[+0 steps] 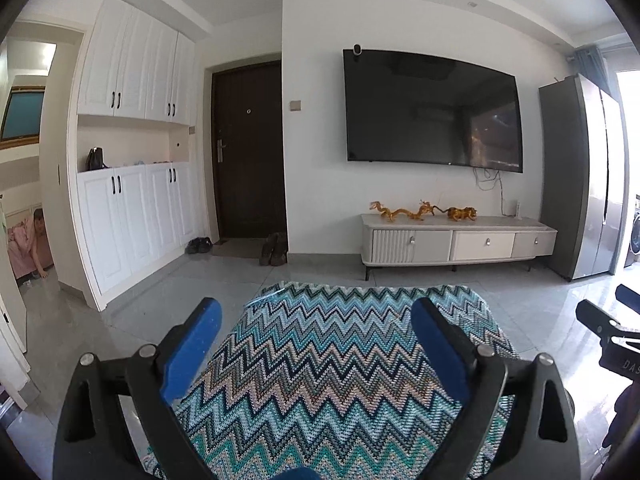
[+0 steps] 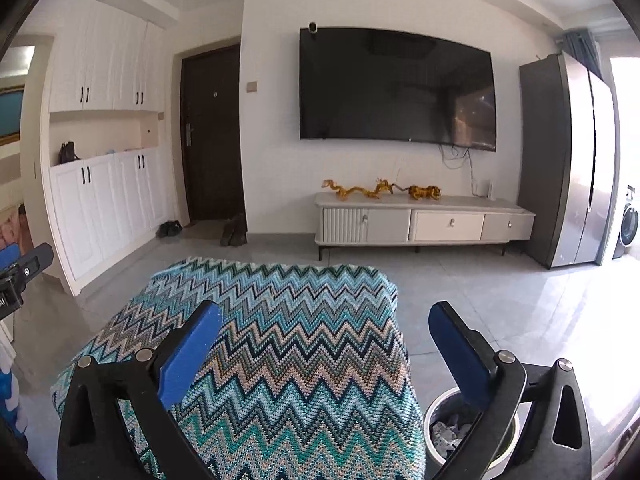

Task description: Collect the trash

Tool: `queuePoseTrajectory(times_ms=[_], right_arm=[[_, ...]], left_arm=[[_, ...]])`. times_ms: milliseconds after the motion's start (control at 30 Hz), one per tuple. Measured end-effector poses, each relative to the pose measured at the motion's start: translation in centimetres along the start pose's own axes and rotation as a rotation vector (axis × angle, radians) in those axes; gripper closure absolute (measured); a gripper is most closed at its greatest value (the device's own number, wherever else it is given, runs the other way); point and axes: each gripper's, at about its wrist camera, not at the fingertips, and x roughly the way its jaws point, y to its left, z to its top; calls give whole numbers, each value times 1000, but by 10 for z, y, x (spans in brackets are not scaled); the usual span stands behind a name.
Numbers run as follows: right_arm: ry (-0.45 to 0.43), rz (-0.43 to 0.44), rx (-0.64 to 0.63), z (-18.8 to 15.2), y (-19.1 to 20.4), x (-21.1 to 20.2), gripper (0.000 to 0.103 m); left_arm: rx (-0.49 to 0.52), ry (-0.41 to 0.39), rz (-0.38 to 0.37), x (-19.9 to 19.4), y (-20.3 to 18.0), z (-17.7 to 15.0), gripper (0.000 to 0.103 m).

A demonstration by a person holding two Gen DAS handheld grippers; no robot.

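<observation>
My left gripper (image 1: 316, 312) is open and empty, held above a table covered with a zigzag cloth (image 1: 320, 380). My right gripper (image 2: 326, 320) is open and empty above the same cloth (image 2: 280, 360), near its right edge. A round white trash bin (image 2: 436, 446) stands on the floor to the right of the table, below my right gripper's right finger (image 2: 460, 344); crumpled paper trash (image 2: 448, 432) lies inside it. I see no trash on the cloth in either view. The right gripper's body shows at the right edge of the left wrist view (image 1: 608, 332).
A wall TV (image 1: 432, 112) hangs above a low TV cabinet (image 1: 456, 244) with golden figurines. A grey fridge (image 1: 580, 176) stands right. White cupboards (image 1: 132, 184) and a dark door (image 1: 248, 152) are left, with shoes (image 1: 274, 250) on the tiled floor. A person (image 1: 38, 240) crouches far left.
</observation>
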Motion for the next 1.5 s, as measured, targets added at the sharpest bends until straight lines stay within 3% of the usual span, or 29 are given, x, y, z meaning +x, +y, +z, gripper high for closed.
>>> queuePoseTrajectory(times_ms=[800,1500], right_arm=[[-148,18,0,3,-4,-90,0],[-133,15,11,-1,-5,-84,0]], left_arm=[[0,-94,-52,-77,-14,2,7],[-5,-59,-77,-69,-13,-4,7]])
